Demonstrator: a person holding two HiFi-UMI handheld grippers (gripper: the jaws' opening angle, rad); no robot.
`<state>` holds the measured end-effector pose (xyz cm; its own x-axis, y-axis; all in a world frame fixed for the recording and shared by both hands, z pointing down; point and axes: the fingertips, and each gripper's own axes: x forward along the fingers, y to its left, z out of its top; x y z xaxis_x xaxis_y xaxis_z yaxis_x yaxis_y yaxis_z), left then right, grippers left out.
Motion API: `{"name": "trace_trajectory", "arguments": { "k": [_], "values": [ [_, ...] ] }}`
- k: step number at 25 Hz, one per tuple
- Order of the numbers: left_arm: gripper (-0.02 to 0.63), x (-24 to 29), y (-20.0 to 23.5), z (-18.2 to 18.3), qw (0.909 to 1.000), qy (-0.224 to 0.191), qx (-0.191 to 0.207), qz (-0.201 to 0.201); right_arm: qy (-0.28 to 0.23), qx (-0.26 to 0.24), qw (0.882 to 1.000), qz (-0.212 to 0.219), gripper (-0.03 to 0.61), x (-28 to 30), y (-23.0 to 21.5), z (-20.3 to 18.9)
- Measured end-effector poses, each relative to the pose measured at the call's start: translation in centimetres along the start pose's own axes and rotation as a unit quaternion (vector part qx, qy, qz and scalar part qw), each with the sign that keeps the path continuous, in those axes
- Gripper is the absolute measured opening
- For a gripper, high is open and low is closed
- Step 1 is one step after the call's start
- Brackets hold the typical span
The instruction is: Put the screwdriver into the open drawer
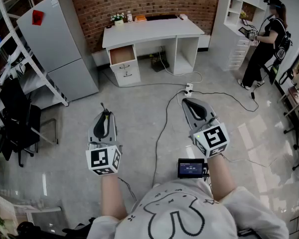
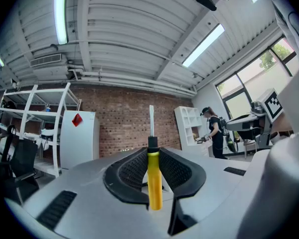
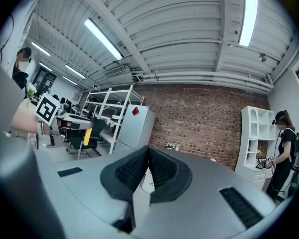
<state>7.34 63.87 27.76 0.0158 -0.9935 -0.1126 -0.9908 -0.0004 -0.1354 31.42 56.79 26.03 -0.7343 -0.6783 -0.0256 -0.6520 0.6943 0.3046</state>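
A screwdriver (image 2: 154, 178) with a yellow handle, black collar and flat metal blade stands upright between the pads of my left gripper (image 2: 152, 151), which is shut on its handle. In the head view that left gripper (image 1: 103, 114) hovers over the grey floor at lower left, with the blade of the screwdriver (image 1: 102, 107) poking out past the jaws. My right gripper (image 1: 187, 102) is beside it, shut with nothing in it; its pads (image 3: 139, 168) meet at the tips. The open drawer (image 1: 122, 55) sits at the top left of a white desk (image 1: 154, 31), far ahead against the brick wall.
A grey fridge (image 1: 60, 44) and a white rack (image 1: 20, 59) stand left of the desk, with a black chair (image 1: 15, 118) nearer. Cables (image 1: 164, 118) and a power strip (image 1: 188, 88) lie on the floor ahead. A person (image 1: 266, 44) stands by white shelves (image 1: 244, 14) at the right.
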Motion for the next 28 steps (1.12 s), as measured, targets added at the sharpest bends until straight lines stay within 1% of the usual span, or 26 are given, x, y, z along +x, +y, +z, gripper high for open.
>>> {"name": "trace_trajectory", "arguments": {
  "k": [6,11,18,22,28],
  "values": [
    [0.080,1.6,0.6,-0.3,1.0000,0.005,-0.002,-0.007,0.006,0.006,1.000,-0.001,0.020,1.5,-0.6,-0.2],
    [0.080,5.1,1.5,-1.2,0.9999,0.010,-0.007,0.004,0.007,0.012,1.000,0.004,0.020,4.8,-2.9,-1.4],
    [0.080,13.0,2.8,-2.2,0.9998,0.017,-0.006,0.011,0.014,0.005,1.000,0.024,0.020,11.4,-6.7,-3.6],
    [0.080,18.3,2.6,-2.7,0.9997,0.022,-0.003,0.009,0.010,0.020,1.000,0.018,0.020,15.2,-10.8,-4.8],
    [0.080,25.5,2.2,-2.9,0.9995,0.020,-0.004,0.022,0.004,0.024,0.999,0.031,0.020,19.8,-16.4,-6.3]
  ]
}}
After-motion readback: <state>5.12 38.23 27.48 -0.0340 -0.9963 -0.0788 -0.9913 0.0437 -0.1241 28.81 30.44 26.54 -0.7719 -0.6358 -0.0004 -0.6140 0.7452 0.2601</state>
